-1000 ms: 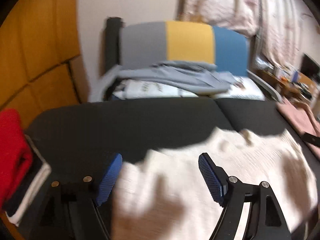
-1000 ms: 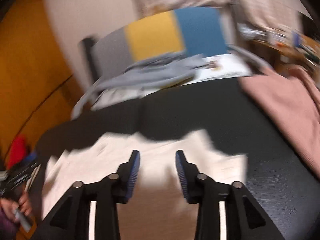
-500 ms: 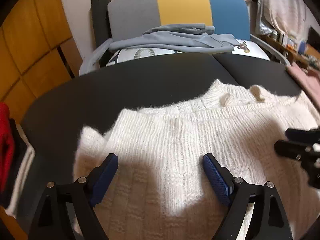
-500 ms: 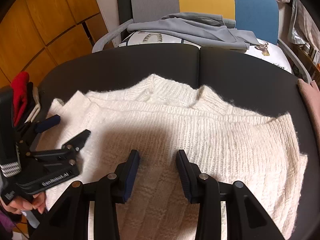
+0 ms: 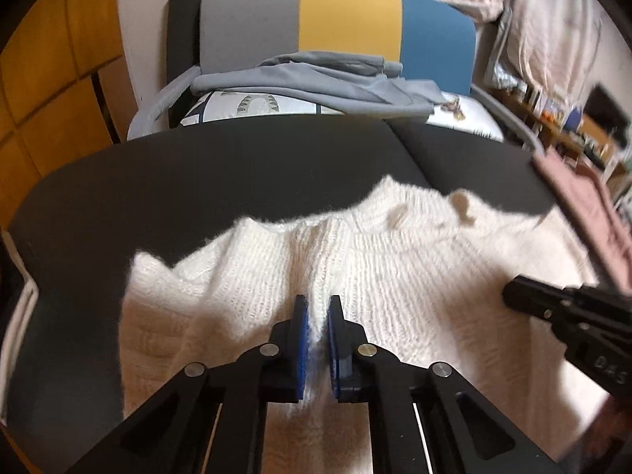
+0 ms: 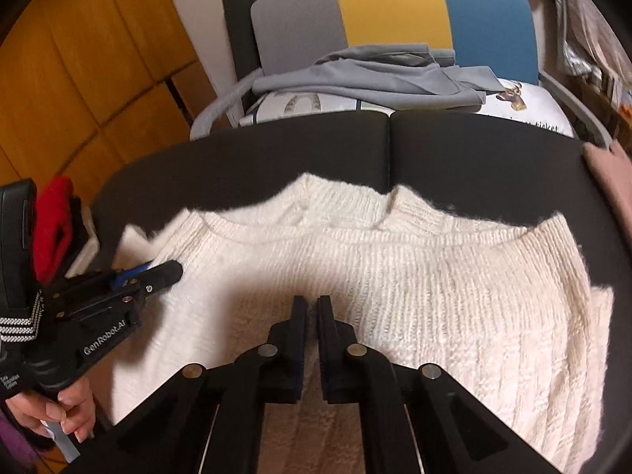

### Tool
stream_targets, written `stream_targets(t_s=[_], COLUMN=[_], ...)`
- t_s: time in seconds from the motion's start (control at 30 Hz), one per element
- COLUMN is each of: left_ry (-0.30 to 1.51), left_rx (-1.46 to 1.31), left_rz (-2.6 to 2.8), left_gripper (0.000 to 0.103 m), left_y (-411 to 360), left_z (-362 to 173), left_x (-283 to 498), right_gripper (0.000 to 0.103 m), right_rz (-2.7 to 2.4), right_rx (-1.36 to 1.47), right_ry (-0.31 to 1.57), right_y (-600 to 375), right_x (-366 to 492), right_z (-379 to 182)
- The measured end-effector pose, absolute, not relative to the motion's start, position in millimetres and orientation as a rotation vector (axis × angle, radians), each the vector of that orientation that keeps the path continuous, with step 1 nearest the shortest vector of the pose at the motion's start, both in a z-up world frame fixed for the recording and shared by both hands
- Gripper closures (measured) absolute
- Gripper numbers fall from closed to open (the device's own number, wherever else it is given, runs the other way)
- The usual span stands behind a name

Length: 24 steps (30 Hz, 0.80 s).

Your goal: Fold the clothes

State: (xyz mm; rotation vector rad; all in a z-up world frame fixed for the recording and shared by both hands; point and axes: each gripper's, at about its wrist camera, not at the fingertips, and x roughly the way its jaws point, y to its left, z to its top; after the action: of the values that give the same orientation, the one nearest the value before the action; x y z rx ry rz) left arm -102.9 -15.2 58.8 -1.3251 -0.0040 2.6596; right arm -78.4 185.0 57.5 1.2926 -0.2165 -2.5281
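Note:
A white knit sweater (image 5: 395, 268) lies spread on the black tabletop (image 5: 197, 181), neckline toward the far side. My left gripper (image 5: 318, 302) is closing its jaws, and a raised ridge of the knit is pinched between the blue pads. In the right wrist view the same sweater (image 6: 434, 276) fills the near half. My right gripper (image 6: 312, 302) is closing on its lower middle, with a thin fold of knit in the narrow gap. The left gripper (image 6: 166, 272) shows at the sweater's left edge, and the right gripper (image 5: 513, 296) at its right side.
A grey, yellow and blue chair (image 5: 347, 12) stands behind the table with a grey garment (image 5: 324, 79) draped on its seat. Red folded clothing (image 6: 53, 229) sits at the left edge, a pink cloth (image 5: 584, 205) at the right. A hand (image 6: 67, 410) holds the left gripper.
Both grippers went from wide open above the sweater to jaws drawn together on the knit. The left pinch has pulled up a ridge of fabric.

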Motion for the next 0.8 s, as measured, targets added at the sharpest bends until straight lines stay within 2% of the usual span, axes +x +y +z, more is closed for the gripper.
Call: stream_targets(t_s=[0.27,0.4,0.5,0.57,0.63,0.67,0.73,0.8], left_ry=[-0.077,0.004,-0.053,-0.140,-0.203,-0.222,-0.237,-0.280], left_rx=[-1.178,-1.225,-1.310,-1.317,-1.281,-1.248,-1.185,-1.170], left_rz=[2.725,2.750,2.740,2.747,2.779,2.827,2.949,2.981], left_gripper=[0.095,0.096,0.093,0.085,0.067,0.063,0.047,0.038], left_y=[-19,-11,-23,-41,-59,-69,-88,-105], left_z=[97,84,67,61,62,64,68,66], left_x=[-98,-111,-114,-104,-92,-84,-71,-69], right_gripper=[0.099,0.099,0.099,0.099,0.099,0.094,0.079,0.075], right_rz=[-2.595,-2.619,-2.601,-2.585,-2.576,-2.573,-2.595,-2.595], right_rx=[1.161,1.174,1.249,1.299,1.300,1.297,1.272,1.212], right_ry=[-0.231,-0.234,-0.244,-0.253,-0.300,-0.329,-0.348,-0.324], right_y=[185,183,183,184,188,189,186,172], right_x=[-77,-91,-104,-108,-106,-105,-101,-97], right_z=[89,79,55,38,33,35,47,60])
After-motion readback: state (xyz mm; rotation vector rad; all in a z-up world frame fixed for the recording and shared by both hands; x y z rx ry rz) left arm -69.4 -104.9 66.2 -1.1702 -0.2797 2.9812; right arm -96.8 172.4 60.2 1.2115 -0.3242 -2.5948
